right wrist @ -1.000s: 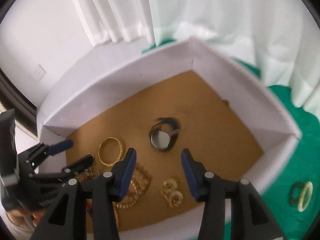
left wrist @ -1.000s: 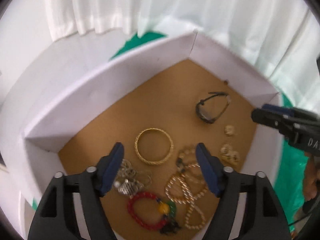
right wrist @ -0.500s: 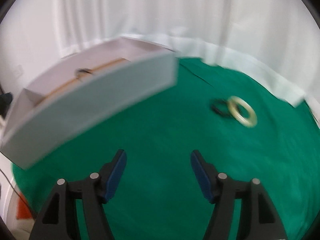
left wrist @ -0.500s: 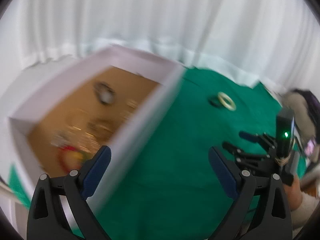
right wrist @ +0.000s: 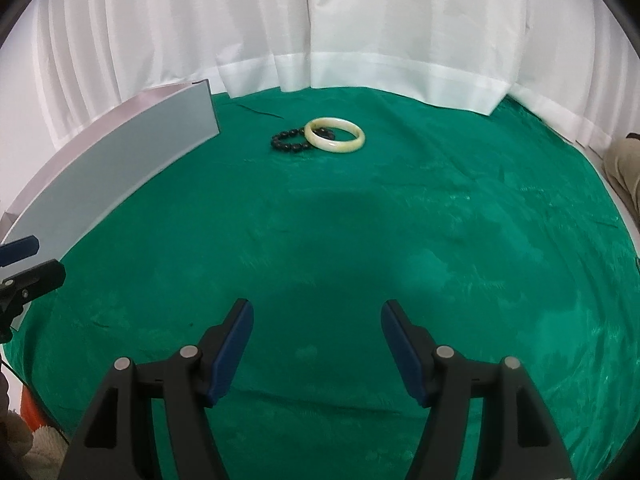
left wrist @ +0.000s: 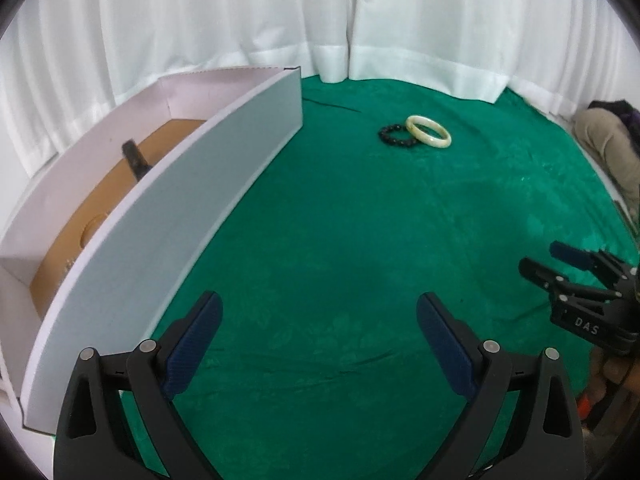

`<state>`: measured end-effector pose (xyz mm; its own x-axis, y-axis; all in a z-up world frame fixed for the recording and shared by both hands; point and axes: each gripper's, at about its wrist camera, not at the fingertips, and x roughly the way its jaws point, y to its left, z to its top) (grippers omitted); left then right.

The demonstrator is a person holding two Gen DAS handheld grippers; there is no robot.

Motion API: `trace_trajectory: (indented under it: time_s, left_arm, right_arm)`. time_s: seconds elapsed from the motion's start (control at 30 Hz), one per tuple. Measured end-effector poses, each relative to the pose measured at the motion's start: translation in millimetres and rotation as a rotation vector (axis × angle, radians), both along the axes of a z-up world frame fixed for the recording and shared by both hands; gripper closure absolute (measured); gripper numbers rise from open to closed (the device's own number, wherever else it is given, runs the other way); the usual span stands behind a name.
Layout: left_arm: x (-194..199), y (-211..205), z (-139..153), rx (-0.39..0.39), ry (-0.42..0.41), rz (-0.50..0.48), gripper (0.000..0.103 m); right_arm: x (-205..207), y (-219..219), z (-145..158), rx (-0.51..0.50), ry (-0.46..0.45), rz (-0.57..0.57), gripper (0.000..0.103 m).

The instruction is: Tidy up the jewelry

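A cream bangle (left wrist: 429, 131) (right wrist: 335, 135) lies on the green cloth at the back, overlapping a black bead bracelet (left wrist: 396, 135) (right wrist: 291, 141). A white box with a brown floor (left wrist: 168, 184) (right wrist: 116, 168) stands at the left; a dark item (left wrist: 135, 159) and faint pieces show inside it. My left gripper (left wrist: 318, 344) is open and empty above the cloth, beside the box's near wall. My right gripper (right wrist: 317, 350) is open and empty, well short of the bracelets; it also shows at the right of the left wrist view (left wrist: 560, 264).
Green cloth (right wrist: 360, 240) covers the table. White curtains (right wrist: 280, 20) hang close behind it. A person's leg (left wrist: 608, 148) shows at the far right. The left gripper's fingertips (right wrist: 28, 260) show at the left edge of the right wrist view.
Both grippers have pulled back out of the box and swung right, now facing the green cloth and the two bracelets. The left jaws have opened wider.
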<state>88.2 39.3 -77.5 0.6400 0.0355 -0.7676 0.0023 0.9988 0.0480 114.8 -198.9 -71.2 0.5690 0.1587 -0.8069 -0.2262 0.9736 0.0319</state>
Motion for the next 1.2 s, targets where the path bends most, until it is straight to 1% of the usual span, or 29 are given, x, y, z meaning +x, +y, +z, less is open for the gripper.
trace_trajectory:
  time_s: [0.1,0.27,0.33,0.4,0.5,0.53,0.6,0.67,0.77,0.8,0.83,0.87,0.9,0.97,1.0,1.03,1.1,1.13,1.17,1.2]
  left_arm:
    - [2.8,-2.0,-2.6,0.023,-0.002,0.001,0.005]
    - [9.8,0.4,-12.3,0.012,0.010,0.013,0.005]
    - [17.4,4.6,-22.4,-0.014,0.015,0.012,0.005]
    - [27.0,10.4,-35.5,-0.038,0.018,0.016,0.005]
    - [39.4,20.6,-57.0,-0.069,0.034,0.029,0.005]
    - [41.4,23.3,-62.6,-0.079,0.037,0.032,0.005]
    - [44.2,28.4,-73.4,-0.101,0.040,0.037,0.005]
    - [42.7,29.3,-70.6,-0.124,0.016,0.028,0.005]
    - [43.5,28.8,-72.3,-0.123,0.025,0.020,0.003]
    - [44.1,27.4,-72.8,-0.118,0.030,0.016,0.002]
    - [44.5,26.1,-73.3,-0.112,0.034,0.012,0.002]
    - [44.6,24.9,-73.9,-0.105,0.037,0.008,0.002]
    - [44.6,23.9,-74.1,-0.097,0.040,0.006,0.002]
    - [44.4,24.1,-73.7,-0.098,0.041,0.004,0.001]
    - [44.1,24.8,-73.3,-0.105,0.039,0.003,0.001]
    - [43.7,25.5,-73.1,-0.112,0.037,0.002,0.001]
    - [42.4,27.1,-72.5,-0.124,0.034,0.001,0.001]
    - [42.1,27.2,-72.4,-0.124,0.034,0.001,0.001]
    - [41.9,27.2,-72.4,-0.124,0.034,0.001,0.001]
    - [41.8,27.2,-72.6,-0.123,0.035,0.001,0.001]
  right_arm:
    - [-0.1,-1.3,-4.5,0.006,0.010,-0.001,0.035]
    - [-8.0,5.3,-7.7,0.011,0.016,0.007,0.035]
    - [-9.3,7.3,-7.8,0.020,0.025,0.018,0.035]
    - [-5.9,11.6,-5.0,0.036,0.042,0.059,0.035]
    - [10.6,15.7,7.8,0.070,0.055,0.127,0.035]
    - [21.2,16.5,11.9,0.085,0.074,0.149,0.035]
    - [52.7,21.0,16.8,0.107,0.149,0.208,0.035]
    - [90.1,29.6,17.9,0.085,0.199,0.269,0.035]
    - [140.1,40.1,19.5,0.010,0.181,0.269,0.035]
    - [160.5,44.2,19.4,0.020,0.191,0.265,0.037]
    - [176.1,47.3,18.4,0.040,0.207,0.262,0.044]
    - [194.3,51.1,16.7,0.060,0.223,0.251,0.054]
    - [210.7,54.6,14.2,0.068,0.231,0.225,0.057]
    - [235.4,60.8,7.9,0.056,0.219,0.176,0.066]
    - [246.5,65.1,2.2,0.043,0.228,0.161,0.069]
    - [253.7,68.9,-3.7,0.034,0.245,0.155,0.072]
    - [265.1,77.5,-17.7,-0.009,0.269,0.152,0.073]
    - [266.8,82.9,-24.2,-0.038,0.275,0.160,0.076]
    - [267.4,86.3,-28.9,-0.062,0.280,0.169,0.083]
    - [267.0,90.2,-32.7,-0.093,0.283,0.172,0.087]
